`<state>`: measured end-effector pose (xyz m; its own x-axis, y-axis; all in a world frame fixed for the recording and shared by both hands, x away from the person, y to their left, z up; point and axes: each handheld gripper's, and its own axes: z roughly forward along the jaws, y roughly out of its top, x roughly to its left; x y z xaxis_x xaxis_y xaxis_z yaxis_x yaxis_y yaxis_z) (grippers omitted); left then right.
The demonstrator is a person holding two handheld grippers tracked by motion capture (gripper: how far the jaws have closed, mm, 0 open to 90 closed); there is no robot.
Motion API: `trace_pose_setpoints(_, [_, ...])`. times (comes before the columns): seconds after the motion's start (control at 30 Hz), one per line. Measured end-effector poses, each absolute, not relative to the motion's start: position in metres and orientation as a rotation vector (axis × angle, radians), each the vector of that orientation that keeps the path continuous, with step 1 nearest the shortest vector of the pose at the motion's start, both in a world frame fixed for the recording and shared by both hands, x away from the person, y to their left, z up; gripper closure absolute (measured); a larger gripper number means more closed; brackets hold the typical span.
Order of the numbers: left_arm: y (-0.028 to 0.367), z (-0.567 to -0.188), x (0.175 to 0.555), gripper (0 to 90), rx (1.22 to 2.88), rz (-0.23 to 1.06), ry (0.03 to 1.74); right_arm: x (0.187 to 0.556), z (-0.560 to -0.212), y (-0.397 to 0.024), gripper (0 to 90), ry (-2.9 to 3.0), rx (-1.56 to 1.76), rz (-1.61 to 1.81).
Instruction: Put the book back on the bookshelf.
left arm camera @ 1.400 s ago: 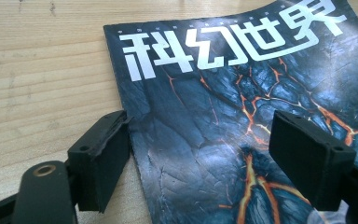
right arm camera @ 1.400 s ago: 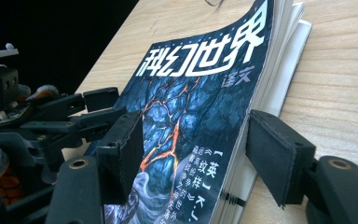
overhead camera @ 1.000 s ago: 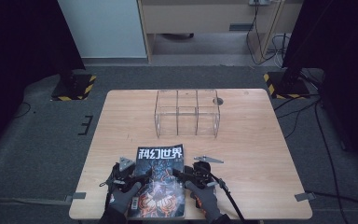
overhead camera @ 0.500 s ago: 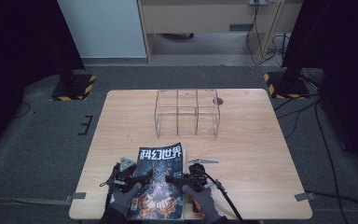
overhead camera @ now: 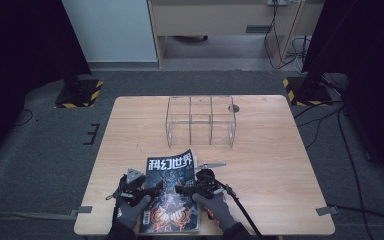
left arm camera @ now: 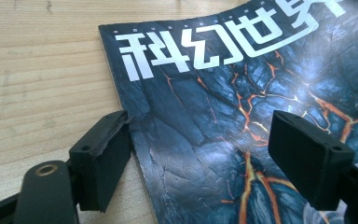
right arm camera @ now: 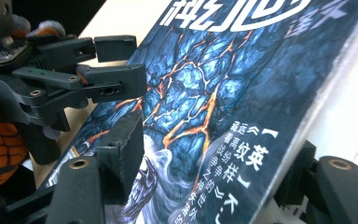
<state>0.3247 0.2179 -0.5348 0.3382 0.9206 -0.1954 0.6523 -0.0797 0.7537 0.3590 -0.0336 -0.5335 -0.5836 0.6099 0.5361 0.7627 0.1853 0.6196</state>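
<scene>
Black jaws of the right gripper (right arm camera: 205, 172), which just opened a bit, straddle the magazine (overhead camera: 172, 192) edge at lower centre; left gripper (left arm camera: 209, 158) gapes wide over its cover. High view adds the clear organizer (overhead camera: 201, 121) further up the table.

Both of the person's forearms come in from the bottom edge of the high view, close together, each gloved hand wrapped round a black two-jaw handheld gripper. The left grey-gloved hand (overhead camera: 132, 214) holds the left black gripper (overhead camera: 151, 188) pointing toward the right; in the left gripper view its two black jaws stand wide apart, the pads (left arm camera: 103, 156) pressing on nothing. The right grey-gloved hand (overhead camera: 215, 210) holds the right black gripper (overhead camera: 181, 189) pointing left, toward the other, its black cable trailing back to the lower right. Its jaws have just been opening and stand parted, one pad (right arm camera: 123, 151) above and one below.
</scene>
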Motion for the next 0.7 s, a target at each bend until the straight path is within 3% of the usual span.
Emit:
trace_pose_setpoints(0.33, [0.2204, -0.5349, 0.3249, 20.3, 1.803, 0.409, 1.388, 0.3561, -0.5322, -0.0269, 45.4, -2.332, -1.278, -1.337])
trace_pose_setpoints(0.7, [0.2232, -0.535, 0.325, 19.8, 1.789, 0.387, 1.385, 0.3584, -0.5308, -0.031, 68.1, -2.357, -1.321, -1.287])
